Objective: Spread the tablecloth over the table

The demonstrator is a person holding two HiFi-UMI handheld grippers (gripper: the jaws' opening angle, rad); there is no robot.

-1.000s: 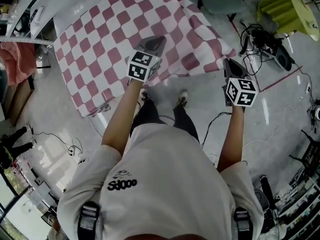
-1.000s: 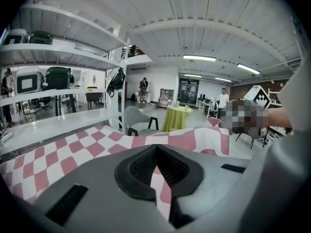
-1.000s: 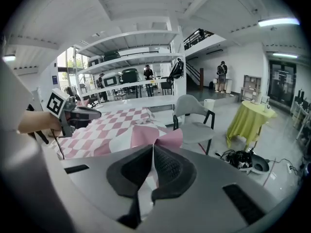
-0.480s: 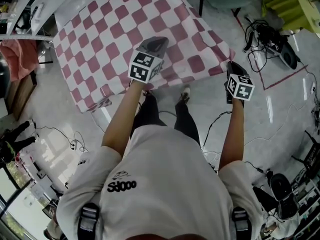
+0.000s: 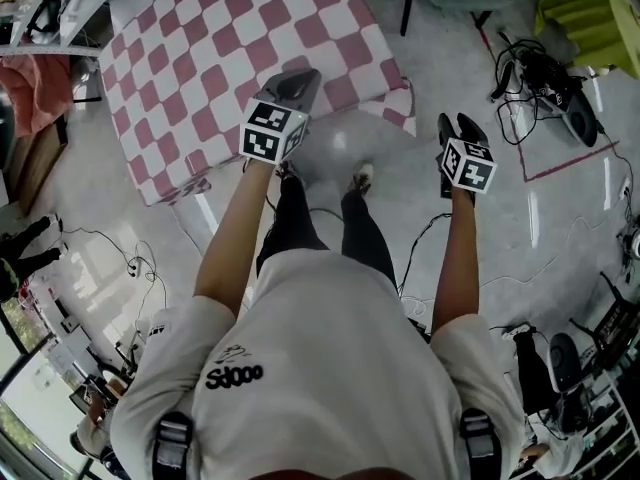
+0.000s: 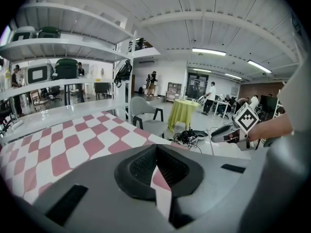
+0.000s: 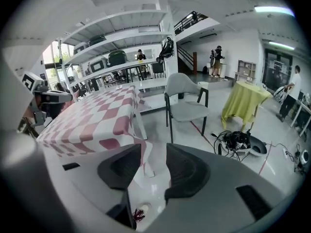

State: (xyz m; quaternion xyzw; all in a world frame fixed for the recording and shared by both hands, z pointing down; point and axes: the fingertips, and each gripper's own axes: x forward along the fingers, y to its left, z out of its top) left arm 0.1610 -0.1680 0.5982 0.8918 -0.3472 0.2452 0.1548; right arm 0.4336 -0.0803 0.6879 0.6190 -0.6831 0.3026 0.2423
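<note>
Tablecloth (image 5: 230, 58) lay over the table (image 5: 200, 223), near edge hanging; left gripper (image 5: 300, 80) pinched that edge tight, right gripper (image 5: 458, 126) jaws opening w/ nothing between; best tug down evenly.

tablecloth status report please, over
Left gripper shut on tablecloth edge. Right gripper opening, nothing between jaws. Cloth draped over table. Nothing in the way.

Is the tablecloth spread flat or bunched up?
Spread: the tablecloth lies flat across the table, corner hanging down; left gripper pinches its near edge.
</note>
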